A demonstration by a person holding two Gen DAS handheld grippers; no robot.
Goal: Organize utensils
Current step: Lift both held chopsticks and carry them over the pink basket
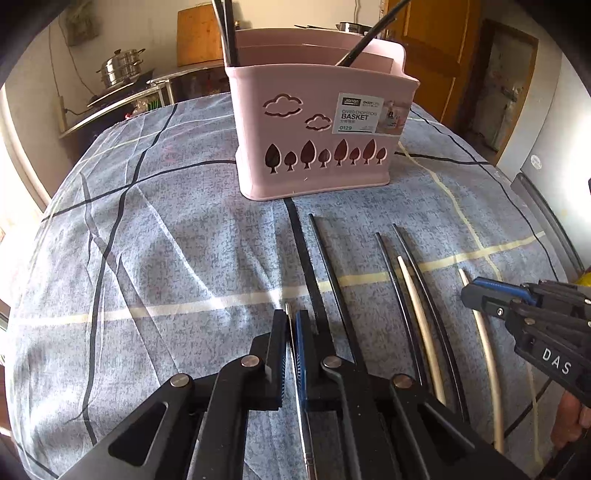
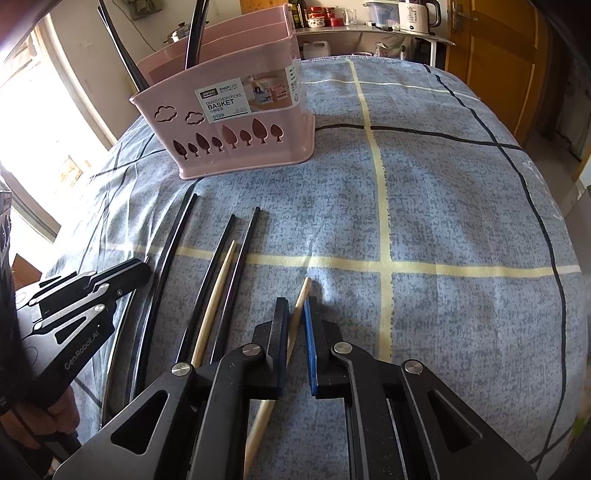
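From my left wrist camera, my left gripper (image 1: pixel 291 325) points down at a desk (image 1: pixel 166 240) covered in a blue checked cloth. Its jaws are pressed together on a thin metal chopstick (image 1: pixel 295 350), which runs back under the gripper toward me. The pink chopsticks basket (image 1: pixel 314 129) stands upright on the cloth, straight ahead of this gripper and well apart from it. Dark utensil handles (image 1: pixel 227 33) stick up out of the basket's compartments. Nearer to me than the basket and to its right, three black chopsticks (image 1: pixel 421 295) and a pale wooden chopstick (image 1: pixel 417 314) lie side by side on the cloth. Farther right of the basket, my right gripper (image 1: pixel 476 295) sits low over a second pale wooden chopstick (image 1: pixel 487 362).

From my right wrist camera, my right gripper (image 2: pixel 295 314) is pinching that pale wooden chopstick (image 2: pixel 301 299), its tip just showing past the fingertips. The pink basket (image 2: pixel 236 140) stands ahead and to the left, well apart from this gripper. Between the basket and me, the black chopsticks (image 2: pixel 240 266) and the other wooden chopstick (image 2: pixel 218 291) lie in a row on the cloth. My left gripper (image 2: pixel 144 269) is at the far left, below the basket, with a hand (image 2: pixel 62 413) gripping its handle.
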